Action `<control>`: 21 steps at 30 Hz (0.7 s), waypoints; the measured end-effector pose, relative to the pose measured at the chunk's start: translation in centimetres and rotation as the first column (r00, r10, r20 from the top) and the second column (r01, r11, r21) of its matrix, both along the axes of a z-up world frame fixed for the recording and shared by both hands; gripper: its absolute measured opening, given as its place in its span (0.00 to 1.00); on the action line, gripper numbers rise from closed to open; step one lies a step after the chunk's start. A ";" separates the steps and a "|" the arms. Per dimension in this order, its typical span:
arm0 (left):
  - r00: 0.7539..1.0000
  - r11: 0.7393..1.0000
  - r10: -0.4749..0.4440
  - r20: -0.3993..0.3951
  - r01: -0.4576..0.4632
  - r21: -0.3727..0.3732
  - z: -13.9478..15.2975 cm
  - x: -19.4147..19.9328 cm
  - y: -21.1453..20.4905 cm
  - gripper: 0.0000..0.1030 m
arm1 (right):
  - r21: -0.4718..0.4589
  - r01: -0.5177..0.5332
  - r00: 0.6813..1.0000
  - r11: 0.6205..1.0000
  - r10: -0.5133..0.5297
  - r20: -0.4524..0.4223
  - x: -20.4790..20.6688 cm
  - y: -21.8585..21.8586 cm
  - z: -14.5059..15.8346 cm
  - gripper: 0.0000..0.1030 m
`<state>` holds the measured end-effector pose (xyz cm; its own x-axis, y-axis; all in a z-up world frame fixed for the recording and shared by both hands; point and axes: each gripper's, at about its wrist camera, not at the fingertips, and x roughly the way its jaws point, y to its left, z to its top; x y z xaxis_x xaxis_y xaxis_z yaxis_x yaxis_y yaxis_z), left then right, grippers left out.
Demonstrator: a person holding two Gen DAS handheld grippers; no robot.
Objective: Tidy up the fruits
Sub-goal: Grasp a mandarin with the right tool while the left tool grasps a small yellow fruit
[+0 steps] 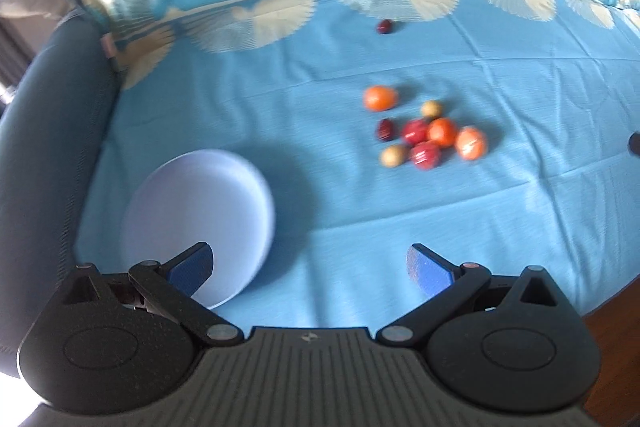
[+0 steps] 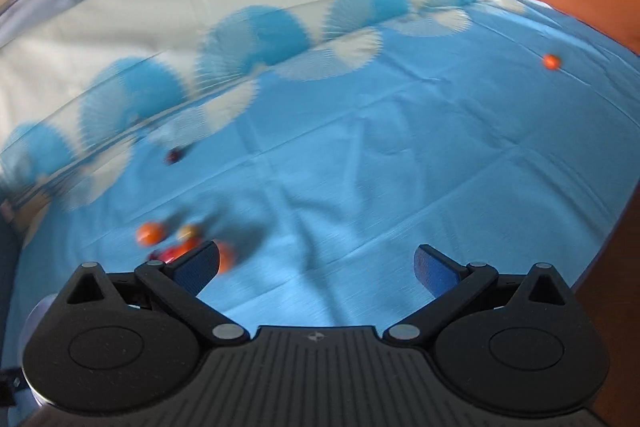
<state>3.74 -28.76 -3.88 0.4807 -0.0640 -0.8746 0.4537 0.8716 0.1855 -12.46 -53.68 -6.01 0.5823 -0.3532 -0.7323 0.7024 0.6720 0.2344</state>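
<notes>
A cluster of small fruits (image 1: 430, 137) lies on the blue tablecloth: orange ones, red ones, two tan ones and a dark red one. One orange fruit (image 1: 380, 97) sits just behind the cluster, and a dark red fruit (image 1: 385, 26) lies alone farther back. An empty pale plate (image 1: 192, 203) rests at the near left. My left gripper (image 1: 310, 267) is open above the cloth, its left finger over the plate's near rim. My right gripper (image 2: 316, 269) is open; the fruit cluster (image 2: 180, 243) shows blurred behind its left finger. A lone orange fruit (image 2: 551, 61) lies far right.
The tablecloth (image 1: 400, 227) has a fan-pattern border at the back. A dark padded chair arm (image 1: 52, 131) runs along the left. Brown wood (image 2: 612, 307) shows past the cloth's right edge. A dark object (image 1: 634, 143) pokes in at the right edge.
</notes>
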 end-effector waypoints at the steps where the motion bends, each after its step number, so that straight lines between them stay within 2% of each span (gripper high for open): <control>1: 1.000 1.000 -0.014 -0.002 0.014 -0.006 -0.5 0.3 -1.4 1.00 | -0.016 0.021 1.000 1.000 -0.021 -0.001 0.0 -2.0 -0.3 1.00; 5: 0.999 0.999 -0.048 0.005 0.048 -0.010 -3.0 1.9 -6.1 1.00 | -0.140 0.160 0.987 0.977 -0.160 0.014 -0.6 -11.2 -1.0 0.99; 9: 0.998 0.999 -0.033 -0.049 0.033 0.006 -6.4 4.4 -9.2 1.00 | -0.219 0.337 0.941 0.916 -0.333 0.056 -1.2 -21.4 -2.8 0.99; 10: 0.997 1.000 -0.028 -0.065 0.028 0.007 -6.9 4.7 -9.4 1.00 | -0.231 0.383 0.923 0.894 -0.378 0.069 -1.3 -24.0 -3.5 0.99; 12: 0.997 1.000 -0.019 -0.076 0.020 0.017 -8.2 5.3 -10.2 1.00 | -0.247 0.496 0.868 0.833 -0.485 0.107 -1.7 -29.2 -5.2 0.99; 15: 0.998 0.998 -0.027 -0.060 0.030 0.049 -9.8 5.7 -11.1 1.00 | -0.225 0.621 0.781 0.750 -0.615 0.108 -2.1 -36.6 -8.1 0.99; 16: 0.998 0.997 -0.030 -0.055 0.033 0.068 -10.2 5.9 -11.3 1.00 | -0.242 0.658 0.750 0.714 -0.651 0.119 -2.2 -38.6 -9.1 0.99; 17: 0.998 0.996 -0.030 -0.052 0.034 0.079 -10.6 6.0 -11.4 1.00 | -0.267 0.676 0.731 0.687 -0.671 0.124 -2.1 -40.2 -10.0 0.99; 18: 0.998 0.996 -0.030 -0.049 0.034 0.086 -10.9 6.2 -11.5 1.00 | -0.282 0.680 0.724 0.677 -0.680 0.114 -1.9 -42.0 -11.0 0.99; 20: 0.999 0.995 -0.010 -0.041 0.014 0.095 -11.5 6.8 -11.6 1.00 | -0.240 0.657 0.745 0.715 -0.664 0.063 -1.5 -45.8 -13.0 0.99; 21: 0.999 0.996 0.000 -0.045 0.004 0.094 -11.7 7.1 -11.7 1.00 | -0.218 0.660 0.743 0.719 -0.667 0.054 -1.3 -46.9 -14.0 0.99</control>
